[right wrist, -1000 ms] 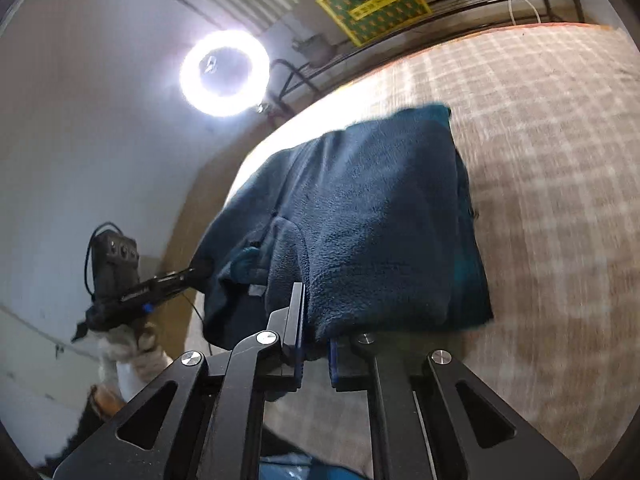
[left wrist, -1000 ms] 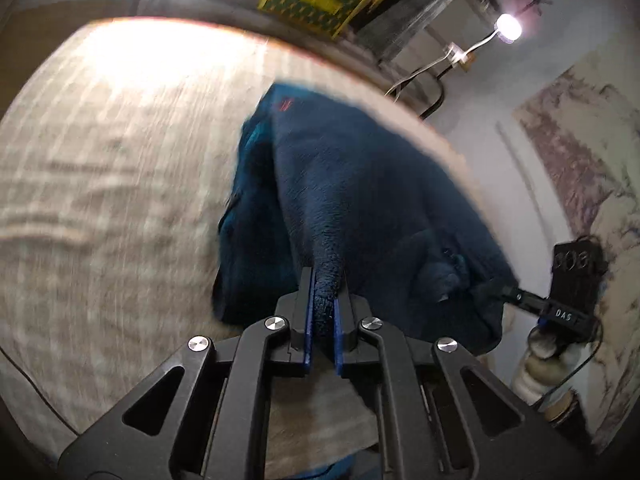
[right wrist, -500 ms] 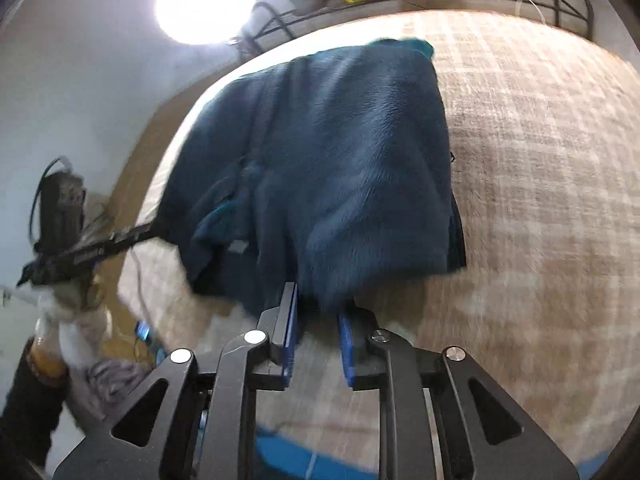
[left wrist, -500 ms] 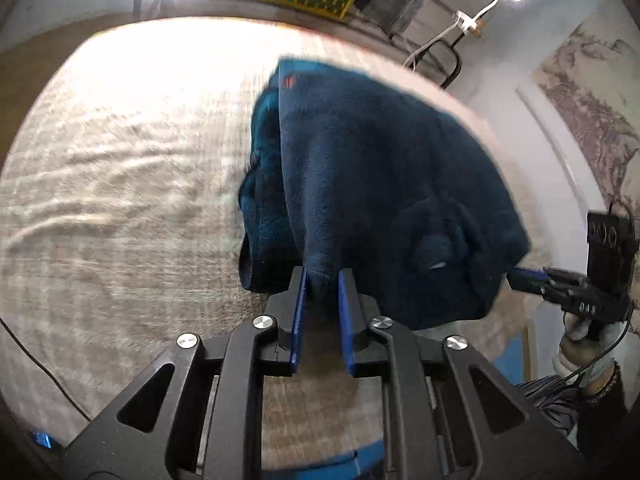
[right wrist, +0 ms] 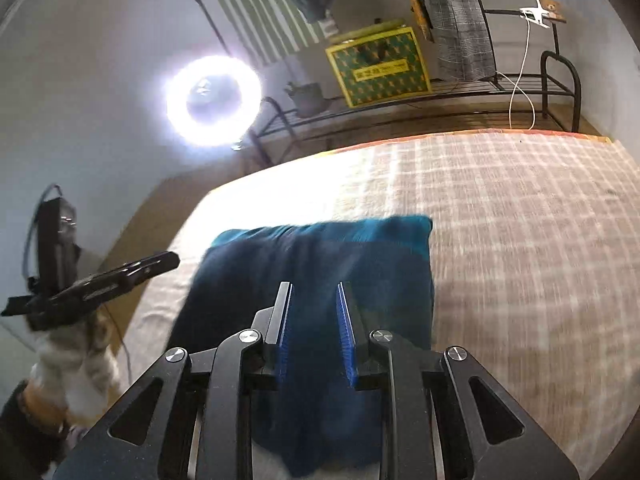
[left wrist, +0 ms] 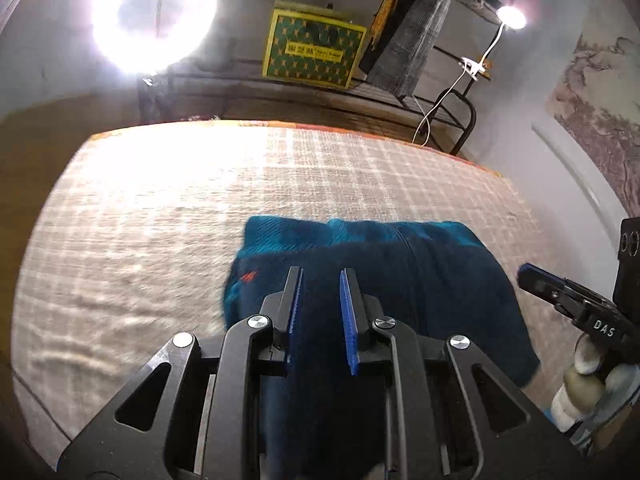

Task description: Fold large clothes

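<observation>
On the checked bed cover [left wrist: 168, 216] lies the folded blue fleece [left wrist: 420, 280], a small red logo [left wrist: 247, 277] near its corner, unreadable. My left fingers [left wrist: 320, 300] and right fingers [right wrist: 312, 312] stand slightly apart above it, gripping nothing. "DAS" shows on my right gripper's body [left wrist: 602, 329]; a yellow-green patterned box [left wrist: 314, 50] sits on the rack behind.
</observation>
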Available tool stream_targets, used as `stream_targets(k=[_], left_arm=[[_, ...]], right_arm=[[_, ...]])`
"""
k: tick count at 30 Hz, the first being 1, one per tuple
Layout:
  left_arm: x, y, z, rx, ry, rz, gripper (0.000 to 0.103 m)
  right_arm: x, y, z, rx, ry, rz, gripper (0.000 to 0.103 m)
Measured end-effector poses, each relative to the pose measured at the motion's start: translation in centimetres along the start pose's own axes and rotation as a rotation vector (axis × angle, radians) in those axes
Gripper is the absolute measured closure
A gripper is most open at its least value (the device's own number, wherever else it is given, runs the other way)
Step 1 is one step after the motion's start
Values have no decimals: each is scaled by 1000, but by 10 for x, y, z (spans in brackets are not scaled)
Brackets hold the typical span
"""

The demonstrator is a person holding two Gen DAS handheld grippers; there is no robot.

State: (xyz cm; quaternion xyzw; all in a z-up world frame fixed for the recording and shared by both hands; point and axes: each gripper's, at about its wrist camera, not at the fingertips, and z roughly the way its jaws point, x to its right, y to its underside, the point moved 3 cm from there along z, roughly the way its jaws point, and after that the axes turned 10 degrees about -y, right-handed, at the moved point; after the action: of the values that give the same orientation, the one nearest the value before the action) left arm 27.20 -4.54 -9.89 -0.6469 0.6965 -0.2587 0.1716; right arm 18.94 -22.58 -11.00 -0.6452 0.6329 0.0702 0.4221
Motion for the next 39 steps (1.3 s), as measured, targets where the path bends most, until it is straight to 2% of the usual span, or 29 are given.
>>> stream_targets(k=[2, 3, 4, 5, 7, 10, 12, 15, 17, 21, 22, 24, 27, 30, 32, 36, 38, 39], left_arm=[[7, 0, 21, 14, -72, 55, 87], [9, 0, 34, 18, -136, 108, 87], [8, 3, 47, -2, -167, 135, 87], [6, 7, 57, -25, -173, 144, 87], [-6, 23, 84, -103, -182, 145, 87], [-9, 33, 86, -45, -165, 189, 86], [-9, 33, 84, -45, -166, 198, 86], [-22, 27, 74, -77, -116, 130, 86], [-29, 21, 54, -52, -111, 91, 86], [-38, 28, 8, -19, -4, 38, 86], [-36, 33, 3, -24, 17, 43, 86], [-32, 49, 4, -50, 11, 75, 86], [-31, 73, 24, -133, -18, 112, 86], [-32, 87, 35, -125, -22, 127, 85], [-28, 88, 35, -119, -32, 144, 85], [-36, 85, 28, -147, 6, 90, 85], [-48, 78, 17, -140, 42, 53, 85], [-56, 74, 8, -121, 56, 26, 81]], right_arm=[[2, -4, 4, 1, 31, -35, 83], [4, -5, 12, -14, 45, -54, 83], [6, -4, 25, -48, 72, -77, 83], [12, -3, 35, -82, 102, -80, 83], [27, 7, 43, -133, 100, -58, 83], [39, 25, 53, -161, 87, -71, 83], [35, 25, 52, -166, 104, -93, 83], [31, 18, 33, -163, 93, -55, 83], [28, 17, 13, -146, 74, -42, 83], [21, 35, -29, -132, 13, -43, 83], [25, 32, -20, -141, 7, -43, 83], [28, 44, -21, -169, 22, -53, 83], [34, 56, -12, -228, 39, -66, 83], [41, 79, -1, -289, 73, -108, 82], [42, 86, 0, -289, 86, -133, 82], [41, 83, -8, -304, 78, -110, 82], [39, 76, -23, -281, 50, -119, 82], [39, 73, -34, -249, 18, -108, 79]])
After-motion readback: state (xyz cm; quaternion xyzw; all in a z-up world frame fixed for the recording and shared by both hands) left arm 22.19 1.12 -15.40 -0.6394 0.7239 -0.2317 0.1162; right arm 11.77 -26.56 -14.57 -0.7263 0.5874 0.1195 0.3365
